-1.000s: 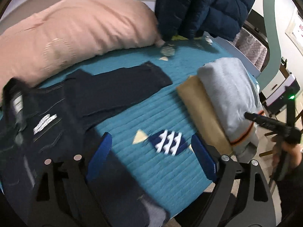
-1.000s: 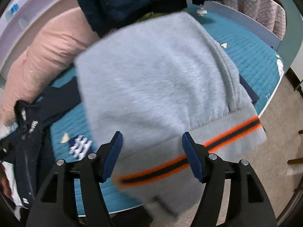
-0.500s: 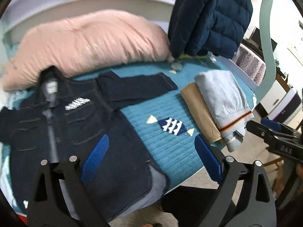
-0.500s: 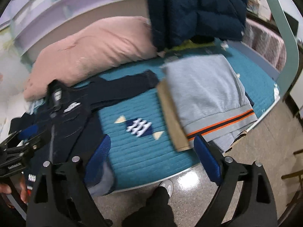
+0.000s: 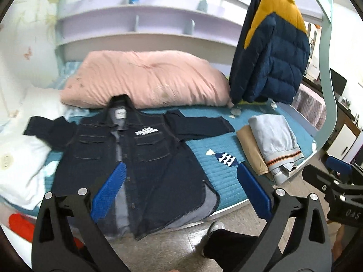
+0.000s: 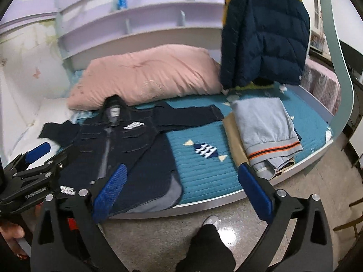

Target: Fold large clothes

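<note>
While both grippers hang over the floor beside the bed (image 5: 229, 181), a dark denim jacket (image 5: 136, 156) lies spread flat on it.
From the left wrist, the left gripper (image 5: 181, 190) is opening wide with nothing between its jaws; the folded grey sweatpants (image 5: 275, 140) rest on a tan garment (image 5: 250, 149). From the right wrist, the right gripper (image 6: 181, 189) is likewise opening wide and holds nothing, the jacket lying left of the folded pile.
</note>
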`<state>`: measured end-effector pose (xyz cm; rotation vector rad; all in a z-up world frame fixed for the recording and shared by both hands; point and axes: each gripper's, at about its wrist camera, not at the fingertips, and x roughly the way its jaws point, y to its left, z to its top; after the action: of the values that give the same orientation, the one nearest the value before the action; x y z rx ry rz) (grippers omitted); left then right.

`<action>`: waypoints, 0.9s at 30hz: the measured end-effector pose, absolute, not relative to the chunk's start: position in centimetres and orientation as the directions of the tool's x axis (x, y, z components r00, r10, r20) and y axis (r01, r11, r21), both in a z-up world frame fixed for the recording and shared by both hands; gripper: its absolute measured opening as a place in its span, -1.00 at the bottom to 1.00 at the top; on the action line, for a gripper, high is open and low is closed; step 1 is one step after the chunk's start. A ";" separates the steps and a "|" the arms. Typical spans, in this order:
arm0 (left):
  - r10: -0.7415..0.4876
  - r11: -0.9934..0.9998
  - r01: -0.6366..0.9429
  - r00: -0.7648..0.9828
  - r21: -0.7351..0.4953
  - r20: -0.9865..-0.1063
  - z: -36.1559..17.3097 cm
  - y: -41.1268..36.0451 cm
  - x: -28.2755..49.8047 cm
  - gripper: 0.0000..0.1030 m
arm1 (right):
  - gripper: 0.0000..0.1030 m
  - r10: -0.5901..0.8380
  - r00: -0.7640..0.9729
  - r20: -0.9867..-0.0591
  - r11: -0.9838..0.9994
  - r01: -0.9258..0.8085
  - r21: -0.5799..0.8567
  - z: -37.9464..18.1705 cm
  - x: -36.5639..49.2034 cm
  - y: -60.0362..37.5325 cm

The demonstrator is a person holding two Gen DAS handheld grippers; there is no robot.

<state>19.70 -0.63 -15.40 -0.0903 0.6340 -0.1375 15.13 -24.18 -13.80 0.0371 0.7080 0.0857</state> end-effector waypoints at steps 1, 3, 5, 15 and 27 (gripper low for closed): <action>-0.145 0.988 0.090 0.807 -0.124 -0.572 -14.9 -0.3 18.7 0.90 | 0.84 0.093 0.763 -0.639 0.996 -0.072 0.060 -13.4 14.3 -23.8; -0.129 0.990 0.078 0.826 -0.117 -0.549 -13.8 0.3 16.9 0.90 | 0.85 0.100 0.776 -0.622 0.995 -0.080 0.059 -12.6 12.8 -23.2; -0.112 0.992 0.063 0.838 -0.109 -0.534 -12.8 0.8 15.3 0.90 | 0.85 0.111 0.788 -0.606 0.994 -0.091 0.063 -11.7 11.2 -22.6; -0.058 0.996 0.022 0.893 -0.086 -0.446 -9.0 2.5 8.4 0.90 | 0.85 0.119 0.843 -0.525 0.993 -0.110 0.050 -8.6 5.8 -21.8; -0.046 0.998 0.032 0.936 -0.047 -0.349 -6.0 2.0 4.1 0.91 | 0.85 0.134 0.873 -0.468 0.991 -0.132 0.037 -6.9 2.3 -21.2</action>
<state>4.06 2.01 -6.01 -0.0403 0.3572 -0.0402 2.30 -21.16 -6.86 0.0041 0.4894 0.1384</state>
